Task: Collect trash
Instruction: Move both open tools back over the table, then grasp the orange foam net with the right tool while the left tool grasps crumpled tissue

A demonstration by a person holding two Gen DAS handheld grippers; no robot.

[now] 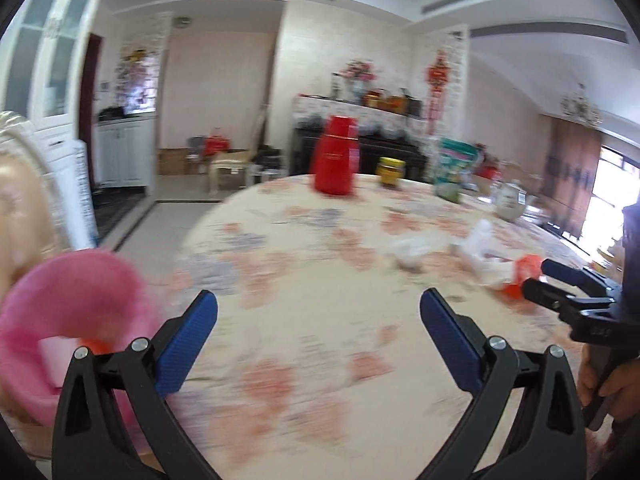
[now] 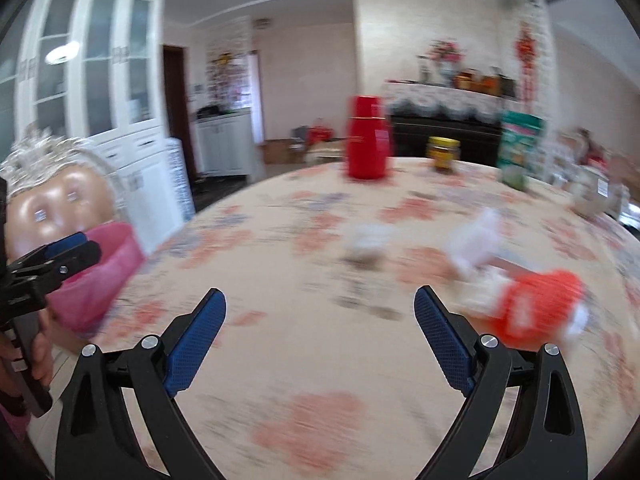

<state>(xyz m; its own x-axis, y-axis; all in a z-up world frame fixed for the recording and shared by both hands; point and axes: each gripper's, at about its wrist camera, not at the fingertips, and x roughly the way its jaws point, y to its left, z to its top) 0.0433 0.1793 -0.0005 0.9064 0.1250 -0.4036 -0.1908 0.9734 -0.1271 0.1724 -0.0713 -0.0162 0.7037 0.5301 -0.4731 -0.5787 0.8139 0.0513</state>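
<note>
Both views are motion-blurred. My left gripper (image 1: 319, 304) is open and empty above the near part of the floral table (image 1: 304, 264). A pink bin (image 1: 72, 308) stands at the table's left edge, just left of it. My right gripper (image 2: 320, 304) is open and empty over the table (image 2: 304, 360). An orange-red wrapper (image 2: 536, 308) lies just right of its right finger, with white crumpled paper (image 2: 476, 240) behind and another white wad (image 2: 366, 244) in the middle. In the left wrist view the wrapper (image 1: 522, 272) and wads (image 1: 412, 248) lie at right, by the right gripper.
A red thermos (image 1: 336, 156) and a yellow-lidded jar (image 1: 391, 171) stand at the table's far side, with a green package (image 1: 456, 160) and a pale pot (image 1: 510, 200) at far right. A chair back (image 2: 60, 208) stands behind the pink bin (image 2: 100, 272).
</note>
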